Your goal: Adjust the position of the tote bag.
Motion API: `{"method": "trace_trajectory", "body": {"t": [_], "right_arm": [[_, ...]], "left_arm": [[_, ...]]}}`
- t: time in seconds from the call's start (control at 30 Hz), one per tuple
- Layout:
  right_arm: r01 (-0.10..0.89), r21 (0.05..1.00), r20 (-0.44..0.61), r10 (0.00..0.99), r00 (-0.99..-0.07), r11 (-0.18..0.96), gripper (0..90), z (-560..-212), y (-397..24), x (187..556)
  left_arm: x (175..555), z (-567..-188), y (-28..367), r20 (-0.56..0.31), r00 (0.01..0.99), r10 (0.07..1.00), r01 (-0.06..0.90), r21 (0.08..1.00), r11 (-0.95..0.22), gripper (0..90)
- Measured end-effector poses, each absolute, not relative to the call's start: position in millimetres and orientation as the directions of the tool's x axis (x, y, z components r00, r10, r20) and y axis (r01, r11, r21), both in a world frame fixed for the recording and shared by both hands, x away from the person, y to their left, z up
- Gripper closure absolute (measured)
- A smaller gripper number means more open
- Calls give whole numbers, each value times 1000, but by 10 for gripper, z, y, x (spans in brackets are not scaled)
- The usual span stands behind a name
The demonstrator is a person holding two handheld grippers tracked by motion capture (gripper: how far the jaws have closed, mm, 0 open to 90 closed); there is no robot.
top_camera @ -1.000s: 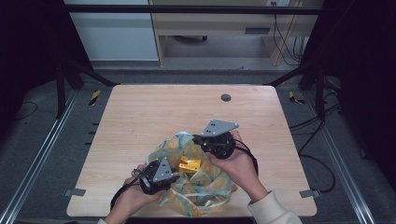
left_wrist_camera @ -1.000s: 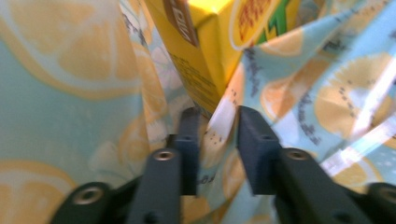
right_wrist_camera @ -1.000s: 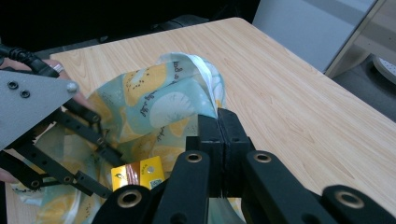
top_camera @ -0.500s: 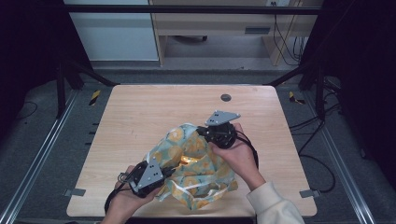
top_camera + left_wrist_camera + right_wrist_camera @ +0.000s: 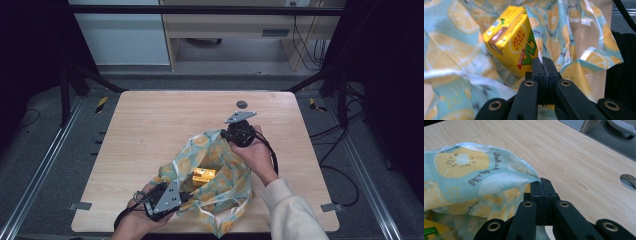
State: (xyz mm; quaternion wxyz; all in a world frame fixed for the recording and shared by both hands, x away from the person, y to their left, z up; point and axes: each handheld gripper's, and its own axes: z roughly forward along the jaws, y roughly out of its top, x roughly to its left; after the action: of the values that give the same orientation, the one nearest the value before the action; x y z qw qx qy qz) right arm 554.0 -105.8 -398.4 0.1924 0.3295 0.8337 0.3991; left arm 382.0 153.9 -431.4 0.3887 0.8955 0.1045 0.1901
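A lemon-print bag lies at the table's six o'clock edge. The left gripper and right gripper each clamp its rim, a yellow drink carton inside.

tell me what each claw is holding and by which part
Both hold the lemon-print bag: the left claw pinches its near rim, the right claw pinches its far rim.

Lemon-print bag on wooden table
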Motion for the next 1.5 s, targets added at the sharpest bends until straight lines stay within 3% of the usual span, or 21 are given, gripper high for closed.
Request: {"method": "trace_trajectory", "body": {"t": [0.67,1.5], "right_arm": [[480,756,-46,768,-639,444,900,-4232,-1376,5745],[509,744,-57,800,-598,433,900,-4496,-1230,6013]], "left_arm": [[3870,-4459,1640,245,912,328,73,692,-718,900],[3811,-4616,1457,203,940,273,81,646,-759,900]]}}
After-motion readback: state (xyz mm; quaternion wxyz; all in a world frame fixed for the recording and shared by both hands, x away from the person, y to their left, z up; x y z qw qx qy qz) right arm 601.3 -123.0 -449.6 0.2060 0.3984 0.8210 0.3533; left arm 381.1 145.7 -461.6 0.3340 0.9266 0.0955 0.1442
